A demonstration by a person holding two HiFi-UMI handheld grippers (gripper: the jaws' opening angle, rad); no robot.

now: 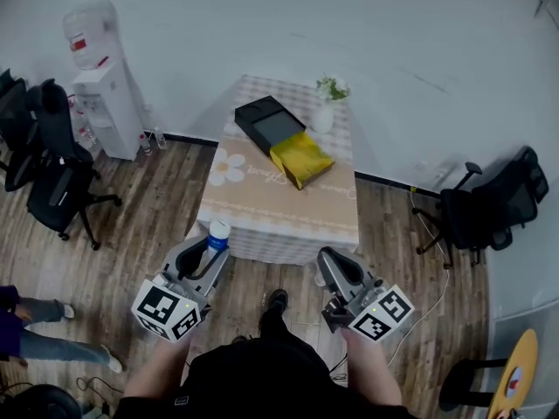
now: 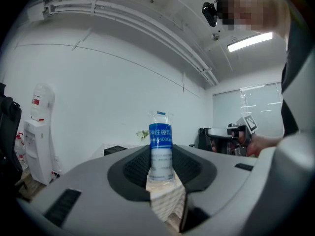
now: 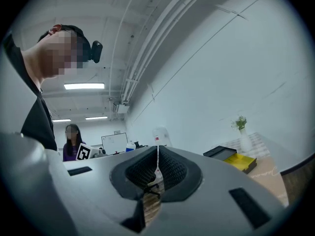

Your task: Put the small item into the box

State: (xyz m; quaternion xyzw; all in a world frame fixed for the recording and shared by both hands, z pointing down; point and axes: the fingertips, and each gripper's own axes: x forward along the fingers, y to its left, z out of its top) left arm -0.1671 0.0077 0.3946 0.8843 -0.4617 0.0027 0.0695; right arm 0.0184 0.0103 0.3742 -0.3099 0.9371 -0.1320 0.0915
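The bench [image 1: 293, 201] wore patterned cloth [image 1: 262, 236]; the floor [image 1: 148, 208] was wood plank. The black box [image 1: 262, 112] looked matt, the small item [image 2: 160, 141] glossy plastic-wrapped.

R gripper [image 3: 157, 156] jaws together, box [image 3: 224, 153] at right

Head view: high, steeply down, desk [image 1: 262, 216] well ahead.
Gripper views: low, facing that desk; all share the box [image 1: 265, 119].

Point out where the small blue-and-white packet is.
The packet stands clamped in the left gripper, lower left in the head view, just short of the near edge of the table, apart from the open box.
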